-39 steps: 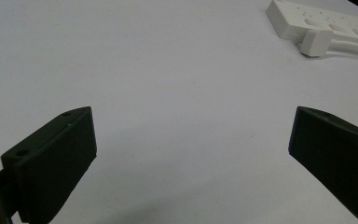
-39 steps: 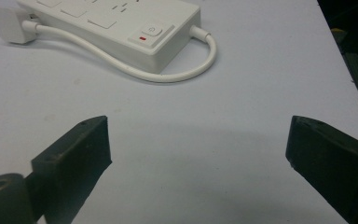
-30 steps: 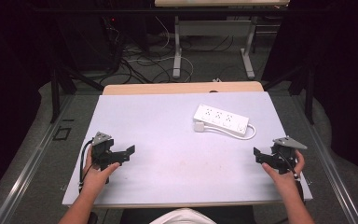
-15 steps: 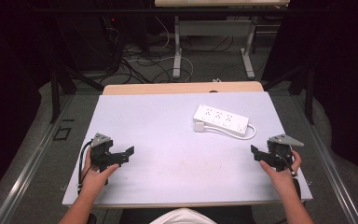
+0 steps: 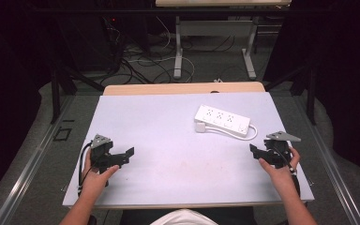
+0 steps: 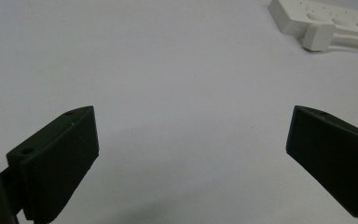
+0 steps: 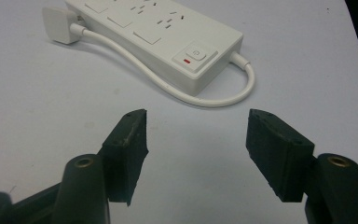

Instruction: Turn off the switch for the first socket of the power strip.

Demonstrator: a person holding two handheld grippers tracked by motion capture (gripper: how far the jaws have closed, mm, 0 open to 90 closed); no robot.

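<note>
At the pale desk point(image 5: 168, 122), I hold 2 sets of tongs low over the surface, 1 at each side. The left tongs point(image 5: 122, 157) sit near the desk's front left corner, jaws wide apart with nothing between them; in the left gripper view the left tongs point(image 6: 191, 158) frame bare desk, and the white power strip point(image 6: 326, 18) lies far off at the upper right.

The right tongs point(image 5: 255, 151) hover near the desk's right edge, jaws also spread and holding nothing. In the right gripper view the right tongs point(image 7: 196, 144) point toward the power strip point(image 7: 168, 32), which lies flat just beyond the jaw tips, apart from them. Its switch point(image 7: 193, 56), with a small red mark, faces up at the near end.

From the high view, the power strip point(image 5: 222, 119) rests on the right half of the desk, angled, well away from the left tongs and near the right ones. A white cable point(image 7: 205, 98) leaves the switch end, loops along the strip's near side and ends in a white plug point(image 7: 60, 18) lying on the desk beside the strip's far end.

My left hand point(image 5: 96, 180) and right hand point(image 5: 276, 166) grip the handles from the desk's front edge.
</note>
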